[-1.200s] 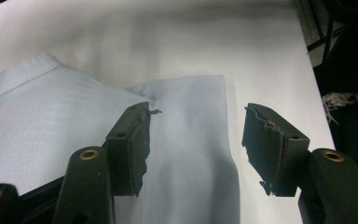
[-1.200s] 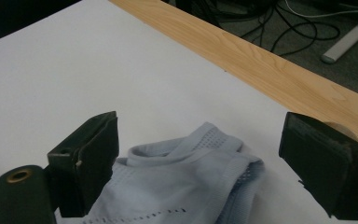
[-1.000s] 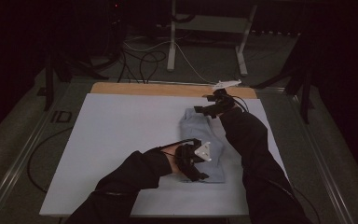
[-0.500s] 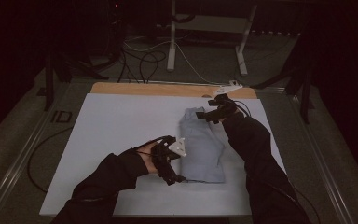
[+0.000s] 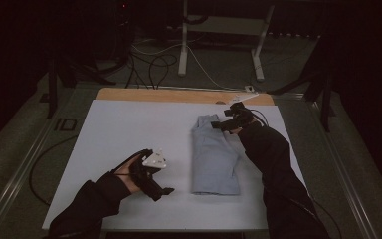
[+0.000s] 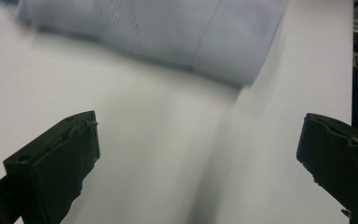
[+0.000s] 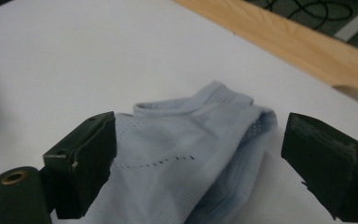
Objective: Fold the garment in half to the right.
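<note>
**Ana:** While the left gripper [image 5: 160,188] hangs low over the bare white surface [image 5: 124,129], how do its fingers [image 6: 56,163] stand?

**Ben:** Wide apart, with nothing between them. They have just been opening. In the left gripper view the two black pads frame plain white surface, and the folded garment [image 6: 168,32] lies beyond them, blurred, near the top edge.

**Ana:** And the right gripper [image 5: 225,124]?

**Ben:** Its fingers [image 7: 81,163] are spread too. In the right gripper view the garment's [image 7: 177,158] upper end sits between them, but neither pad presses on the cloth, so it is not gripped.

**Ana:** Where is the garment on the surface?

**Ben:** In the high view the pale blue garment [image 5: 214,159] lies folded into a long strip on the right half, running from the far side toward the person. The right gripper is at its far end, just beside the top right corner. The left gripper is near its lower end, off to the left and apart from it.

**Ana:** Anything farther out?

**Ben:** A wooden strip [image 5: 179,95] runs along the far edge of the surface, and cables [image 5: 154,64] lie on the floor behind it. Both dark sleeves [image 5: 278,169] come in from the bottom.
</note>
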`<state>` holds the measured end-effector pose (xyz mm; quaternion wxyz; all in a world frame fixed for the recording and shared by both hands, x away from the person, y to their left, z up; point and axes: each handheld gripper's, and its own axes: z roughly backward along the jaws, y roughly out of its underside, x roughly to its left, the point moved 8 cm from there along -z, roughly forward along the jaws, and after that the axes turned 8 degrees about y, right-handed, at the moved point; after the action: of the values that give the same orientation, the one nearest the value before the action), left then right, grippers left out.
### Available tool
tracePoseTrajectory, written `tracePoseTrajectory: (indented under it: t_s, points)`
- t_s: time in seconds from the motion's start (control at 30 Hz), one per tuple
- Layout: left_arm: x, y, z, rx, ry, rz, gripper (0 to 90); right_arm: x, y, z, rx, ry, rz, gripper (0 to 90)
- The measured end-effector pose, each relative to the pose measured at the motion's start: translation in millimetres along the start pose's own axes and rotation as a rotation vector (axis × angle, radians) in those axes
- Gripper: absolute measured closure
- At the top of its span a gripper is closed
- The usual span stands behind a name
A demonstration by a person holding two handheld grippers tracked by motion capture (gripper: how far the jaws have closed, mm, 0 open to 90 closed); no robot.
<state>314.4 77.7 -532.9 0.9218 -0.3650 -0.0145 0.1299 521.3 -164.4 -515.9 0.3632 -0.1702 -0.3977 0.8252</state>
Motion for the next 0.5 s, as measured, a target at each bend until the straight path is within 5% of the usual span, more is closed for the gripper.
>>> tracePoseTrajectory:
  t_s: [0.37,0.5]
  points:
    - [-6.0,58.3,18.1,-0.031,-0.066,0.1,0.4,-16.8,28.9,-39.8,0.113,0.024,-0.083,18.0]
    - [-7.2,67.7,22.1,-0.05,-0.058,0.118,0.4,-16.6,36.8,-46.0,0.149,-0.003,-0.091,30.6]
